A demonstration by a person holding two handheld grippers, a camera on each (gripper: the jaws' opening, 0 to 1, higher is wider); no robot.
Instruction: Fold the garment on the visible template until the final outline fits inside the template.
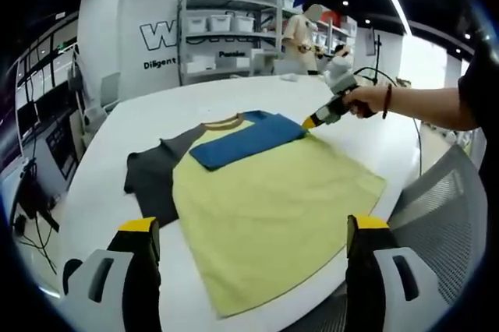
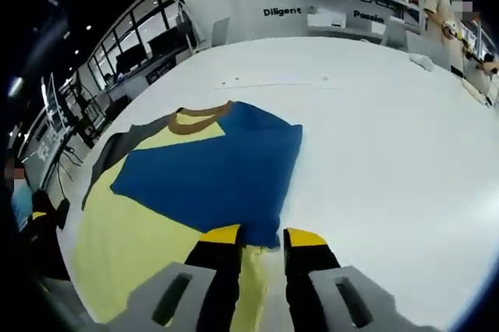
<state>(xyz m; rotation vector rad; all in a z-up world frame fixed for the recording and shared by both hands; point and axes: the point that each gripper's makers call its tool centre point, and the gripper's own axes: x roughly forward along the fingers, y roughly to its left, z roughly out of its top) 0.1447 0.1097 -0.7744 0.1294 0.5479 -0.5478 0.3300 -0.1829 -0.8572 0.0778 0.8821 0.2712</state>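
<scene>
Two grippers work a yellow T-shirt (image 1: 273,215) on the white table (image 1: 101,192). Right gripper (image 2: 261,240), jaws narrowly apart, touches the blue sleeve (image 2: 210,172); left gripper (image 1: 253,240) hovers wide open, holding nothing, shelves (image 1: 226,36) behind.

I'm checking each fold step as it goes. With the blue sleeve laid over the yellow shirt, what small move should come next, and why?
Probably open the right tongs and draw them back. The blue sleeve already lies flat across the yellow shirt, with the tongs' tips at its edge, so that fold looks done. The grey sleeve is spread out on the white table, and the left tongs hover open near it.
</scene>
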